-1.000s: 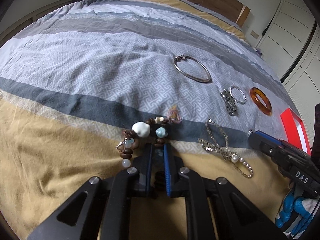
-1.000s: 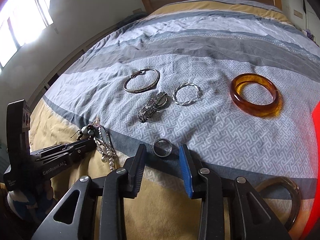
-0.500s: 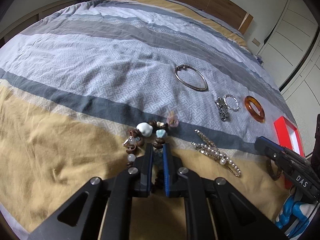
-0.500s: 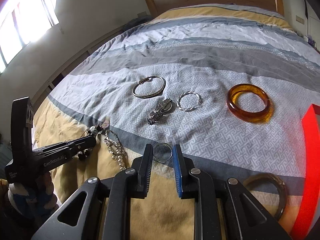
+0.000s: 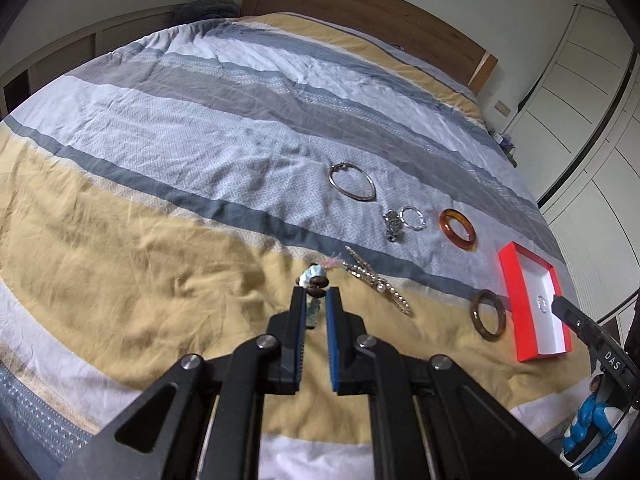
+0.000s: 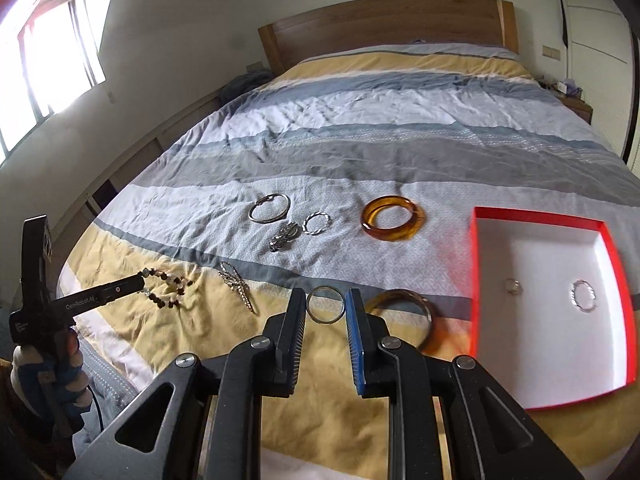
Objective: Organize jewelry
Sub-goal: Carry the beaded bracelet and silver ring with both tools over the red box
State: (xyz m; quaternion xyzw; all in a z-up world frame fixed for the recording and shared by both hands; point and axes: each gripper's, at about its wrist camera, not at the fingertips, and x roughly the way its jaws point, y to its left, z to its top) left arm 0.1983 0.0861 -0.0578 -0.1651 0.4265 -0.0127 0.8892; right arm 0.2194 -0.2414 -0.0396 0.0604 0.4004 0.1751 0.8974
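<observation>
I had the left gripper (image 5: 316, 300) clenched on the bead bracelet (image 6: 166, 286), lifted off the quilt (image 6: 360, 140). Right gripper (image 6: 325, 306) had just closed, pinching the ring (image 6: 325, 305). Right of it sat the red box (image 6: 608, 240); farther off lay the amber bangle (image 6: 392, 220).

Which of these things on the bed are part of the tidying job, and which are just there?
Part of the job:
beaded bracelet, held by left gripper
silver ring, held by right gripper
red box
amber bangle
rhinestone chain

Just there:
striped duvet
headboard
window
</observation>
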